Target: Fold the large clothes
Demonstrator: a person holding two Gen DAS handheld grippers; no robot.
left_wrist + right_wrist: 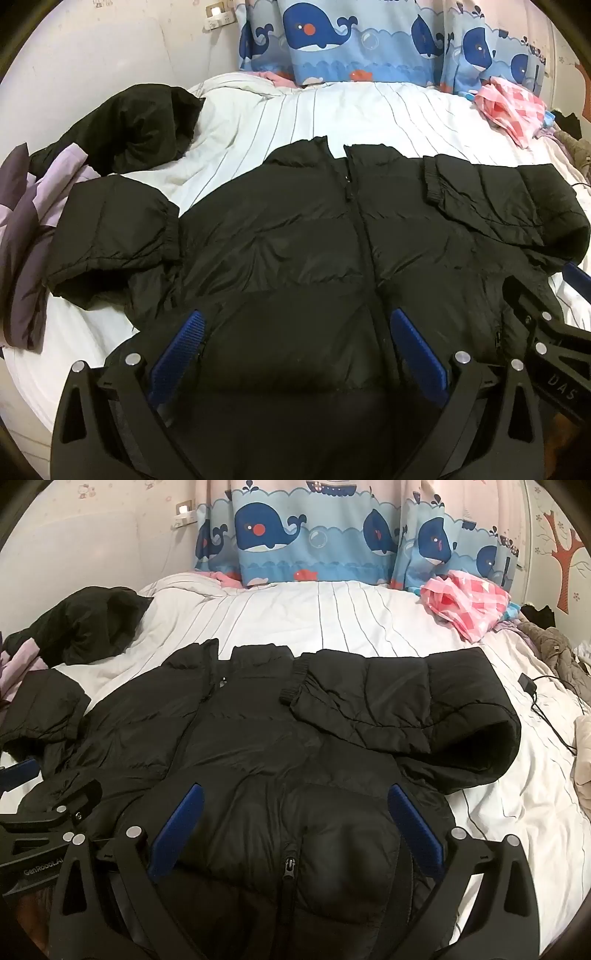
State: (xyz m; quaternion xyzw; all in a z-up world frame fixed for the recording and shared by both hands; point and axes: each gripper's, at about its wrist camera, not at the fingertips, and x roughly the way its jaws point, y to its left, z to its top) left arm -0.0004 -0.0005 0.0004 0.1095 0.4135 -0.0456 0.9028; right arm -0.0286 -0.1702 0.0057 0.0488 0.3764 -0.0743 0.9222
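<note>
A black puffer jacket (314, 236) lies front up on the white striped bed (332, 118), collar toward the far side, zipper closed. Its right sleeve (498, 199) is folded inward over the chest; its left sleeve (110, 232) bends in at the left. The jacket also shows in the right wrist view (295, 746), with the folded sleeve (406, 701). My left gripper (295, 332) is open, its blue pads over the jacket's lower hem area. My right gripper (295, 808) is open over the hem beside the zipper pull (290, 864). Neither holds anything.
Another black garment (136, 125) and a purple one (26, 236) lie at the left. A pink checked cloth (469, 602) lies at the far right corner. A whale-print curtain (314, 535) hangs behind the bed. A charger and cable (532, 690) lie at right.
</note>
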